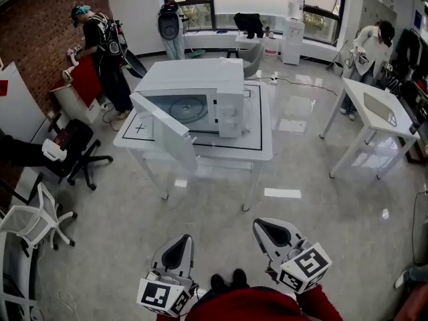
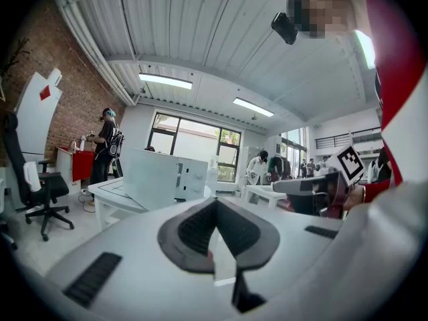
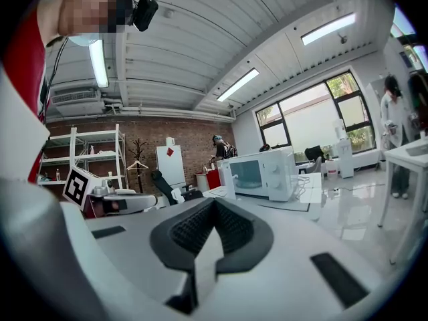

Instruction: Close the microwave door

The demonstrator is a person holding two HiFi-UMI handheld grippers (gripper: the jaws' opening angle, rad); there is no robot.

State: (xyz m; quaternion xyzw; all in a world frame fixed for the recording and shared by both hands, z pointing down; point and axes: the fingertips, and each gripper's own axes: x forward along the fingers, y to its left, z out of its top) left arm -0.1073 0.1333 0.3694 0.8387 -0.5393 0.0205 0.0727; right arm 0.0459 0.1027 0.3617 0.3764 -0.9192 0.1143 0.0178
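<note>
A white microwave (image 1: 200, 95) stands on a white table (image 1: 264, 149) in the middle of the room. Its door (image 1: 164, 129) hangs wide open, swung out to the front left, and the glass turntable shows inside. My left gripper (image 1: 179, 244) and right gripper (image 1: 266, 229) are low in the head view, well short of the table, both shut and empty. In the left gripper view the shut gripper (image 2: 215, 204) points toward the door (image 2: 152, 178). In the right gripper view the shut gripper (image 3: 214, 204) points at the microwave (image 3: 264, 174) from afar.
A second white table (image 1: 381, 109) stands at the right. A black office chair (image 1: 80, 154) and a white chair (image 1: 33, 223) are at the left. One person (image 1: 100, 45) works at the back left, another (image 1: 368, 52) at the back right. A paper sheet (image 1: 282, 193) lies on the floor.
</note>
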